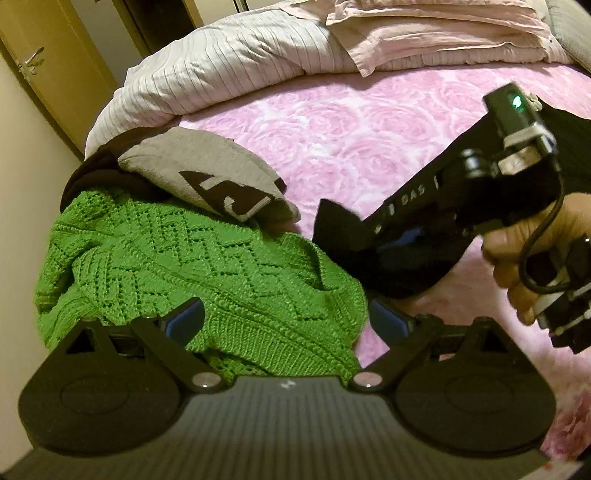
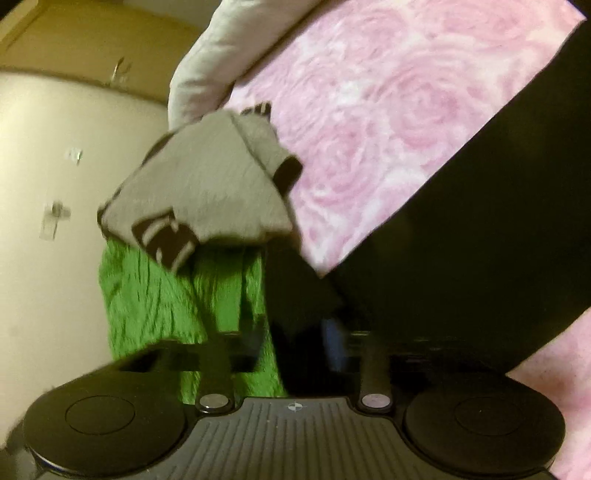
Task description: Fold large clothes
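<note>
A bed [image 1: 369,122] is filling most of both views, covered by a pink sheet printed with roses. A white striped duvet [image 1: 207,70] is lying bunched along its far side, with pale pink pillows [image 1: 436,33] resting beside it at the head. A yellowish door [image 1: 48,62] with a metal handle is standing in the wall beyond the bed. Near the bed's edge a green knitted sweater [image 1: 177,266] is lying crumpled, and a grey garment with a dark printed pattern [image 1: 207,177] is sitting folded on its far part, touching it. A black garment [image 2: 461,221] is stretching across the sheet as a broad dark band — one end is reaching into the right gripper [image 2: 295,328]. That gripper's jaws are standing almost together, and the black cloth is lying between them; the picture is blurred and dark there, so whether the pads are actually pressing on it cannot be told. A person's hand [image 1: 524,254] is holding this tool by its handle. The left gripper [image 1: 286,321] is hovering over the sweater's ribbed hem with its jaws spread wide — the blue-padded fingers [image 1: 184,321] are gripping nothing.
</note>
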Tool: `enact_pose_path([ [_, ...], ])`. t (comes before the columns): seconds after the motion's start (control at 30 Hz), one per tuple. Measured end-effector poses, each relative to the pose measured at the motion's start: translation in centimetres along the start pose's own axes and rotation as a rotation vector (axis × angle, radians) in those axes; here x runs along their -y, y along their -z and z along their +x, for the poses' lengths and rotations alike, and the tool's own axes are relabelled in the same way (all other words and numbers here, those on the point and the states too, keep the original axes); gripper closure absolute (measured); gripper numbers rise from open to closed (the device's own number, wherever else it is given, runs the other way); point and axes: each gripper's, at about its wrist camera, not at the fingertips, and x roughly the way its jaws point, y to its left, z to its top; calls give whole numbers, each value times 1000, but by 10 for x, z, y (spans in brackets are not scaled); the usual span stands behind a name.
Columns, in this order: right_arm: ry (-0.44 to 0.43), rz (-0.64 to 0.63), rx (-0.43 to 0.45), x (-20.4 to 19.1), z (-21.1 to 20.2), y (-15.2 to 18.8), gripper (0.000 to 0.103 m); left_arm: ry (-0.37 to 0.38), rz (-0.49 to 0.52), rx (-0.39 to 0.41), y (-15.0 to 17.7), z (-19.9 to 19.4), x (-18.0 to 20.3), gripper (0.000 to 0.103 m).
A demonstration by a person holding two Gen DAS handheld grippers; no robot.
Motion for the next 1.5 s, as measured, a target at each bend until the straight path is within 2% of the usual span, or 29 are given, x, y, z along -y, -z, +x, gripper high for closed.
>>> enact_pose_path([
  [0.07, 16, -42, 38, -8, -14, -3, 95, 3, 3, 1, -1, 0, 1, 9],
  [0.17, 43, -76, 116, -14, -47, -8, 97, 11, 16, 14, -9, -3, 9, 9],
  [0.33, 159, -163, 318, -7, -151, -36, 97, 63, 48, 70, -40, -7, 44, 9],
  [0.53, 363, -166, 629, 53, -314, -79, 97, 148, 127, 136, -94, -10, 131, 9],
  [0.6, 434, -138, 687, 89, -354, -85, 97, 172, 150, 139, -110, -9, 167, 9],
  [0.67, 487, -80, 704, 131, -376, -87, 97, 186, 174, 130, -122, -6, 203, 9],
  [0.73, 519, -12, 680, 179, -386, -85, 97, 199, 187, 111, -130, -2, 235, 9],
  [0.87, 518, 109, 624, 243, -390, -75, 97, 218, 211, 58, -134, 8, 290, 9],
  [1.03, 450, 79, 593, 250, -396, -77, 97, 239, 254, 23, -137, 15, 325, 9],
  [1.1, 418, 45, 613, 244, -407, -83, 97, 242, 268, 24, -143, 16, 334, 9],
  [1.2, 467, -33, 707, 235, -434, -80, 97, 249, 277, 31, -154, 19, 344, 9],
  [1.27, 530, -15, 727, 248, -438, -78, 96, 253, 290, 33, -159, 22, 351, 9],
  [1.3, 556, 27, 701, 262, -436, -79, 94, 256, 297, 34, -162, 24, 354, 9],
  [1.37, 600, 95, 663, 283, -431, -78, 83, 261, 309, 32, -164, 28, 361, 9],
  [1.4, 615, 104, 658, 288, -431, -76, 78, 264, 313, 30, -164, 30, 364, 9],
  [1.47, 629, 107, 661, 293, -434, -68, 63, 268, 318, 21, -164, 35, 370, 9],
  [1.5, 635, 111, 660, 295, -436, -65, 61, 272, 319, 15, -164, 38, 373, 9],
])
